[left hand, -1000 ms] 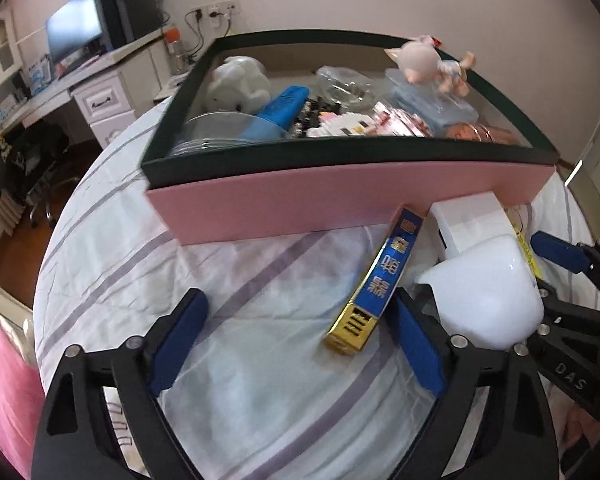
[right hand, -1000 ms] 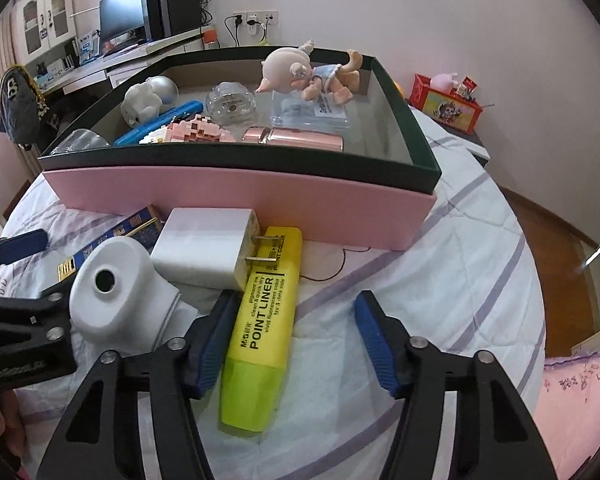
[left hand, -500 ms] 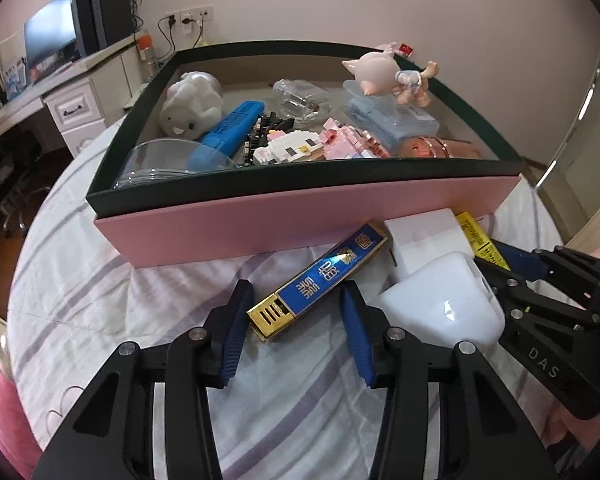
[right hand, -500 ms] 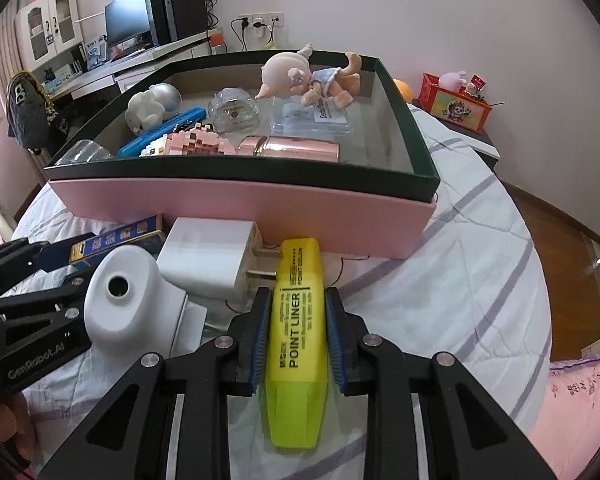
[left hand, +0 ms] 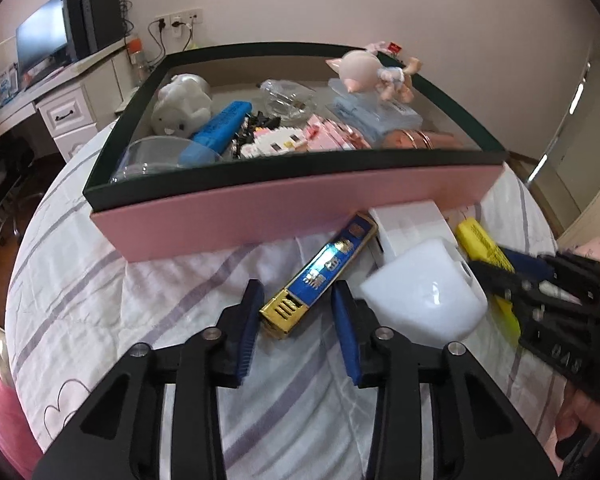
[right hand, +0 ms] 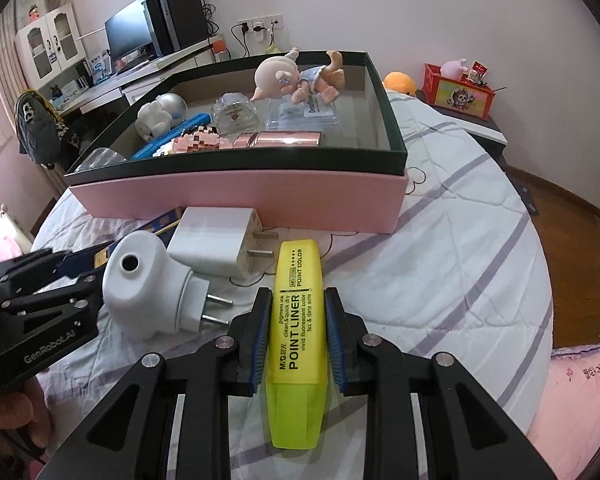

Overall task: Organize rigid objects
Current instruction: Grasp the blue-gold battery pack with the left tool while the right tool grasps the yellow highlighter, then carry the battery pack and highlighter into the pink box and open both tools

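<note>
Right gripper [right hand: 296,336] jaws clamped on the highlighter [right hand: 296,324], long axis along the fingers, pointing at the box [right hand: 236,196]; left gripper [left hand: 296,320] jaws, just closing, straddle the skewed blue-gold bar [left hand: 320,276] on the bed, contact unclear.

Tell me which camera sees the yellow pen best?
The right wrist view: the pen lies whole in the middle, label readable, clamped in the right gripper. The left wrist view shows only part of it at the right edge, partly hidden behind that gripper.
</note>
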Demonstrator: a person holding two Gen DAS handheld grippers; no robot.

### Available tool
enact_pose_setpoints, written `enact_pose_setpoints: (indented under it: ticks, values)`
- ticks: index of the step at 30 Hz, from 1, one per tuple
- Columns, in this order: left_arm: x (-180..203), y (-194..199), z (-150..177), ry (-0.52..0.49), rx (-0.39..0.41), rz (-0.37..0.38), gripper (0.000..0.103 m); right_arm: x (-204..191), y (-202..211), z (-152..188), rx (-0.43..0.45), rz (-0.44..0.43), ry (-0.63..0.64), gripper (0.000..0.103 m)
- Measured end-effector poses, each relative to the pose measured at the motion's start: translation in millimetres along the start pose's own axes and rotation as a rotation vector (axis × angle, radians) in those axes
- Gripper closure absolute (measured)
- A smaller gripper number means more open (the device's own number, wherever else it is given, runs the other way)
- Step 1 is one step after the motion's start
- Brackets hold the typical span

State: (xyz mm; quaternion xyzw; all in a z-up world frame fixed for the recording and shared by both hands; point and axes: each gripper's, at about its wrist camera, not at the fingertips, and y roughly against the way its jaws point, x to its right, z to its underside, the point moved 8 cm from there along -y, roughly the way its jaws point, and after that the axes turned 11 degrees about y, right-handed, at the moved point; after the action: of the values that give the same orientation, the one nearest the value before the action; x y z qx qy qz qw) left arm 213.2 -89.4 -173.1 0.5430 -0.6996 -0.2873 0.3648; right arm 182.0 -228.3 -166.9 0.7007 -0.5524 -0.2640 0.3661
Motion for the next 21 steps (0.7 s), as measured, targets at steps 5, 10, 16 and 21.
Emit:
enact_pose_setpoints:
  ticks: [5,10,16,21]
  values:
    - [2,-5,-4,-0.028,-0.011,0.024,0.061,-1,-1,-1,-0.003,0.004,-0.003,0.077]
    - [9,8,7,-0.035,-0.015,0.078,0.078,0,1,0,0.0,0.003,-0.009,0.077]
    - [11,5,7,-0.087,-0.015,0.051,0.066,1,0,2,-0.006,0.002,-0.008,0.077]
    - [21,-9,-1,-0.098,-0.026,0.086,0.074,2,-2,2,-0.004,0.002,-0.017,0.077]
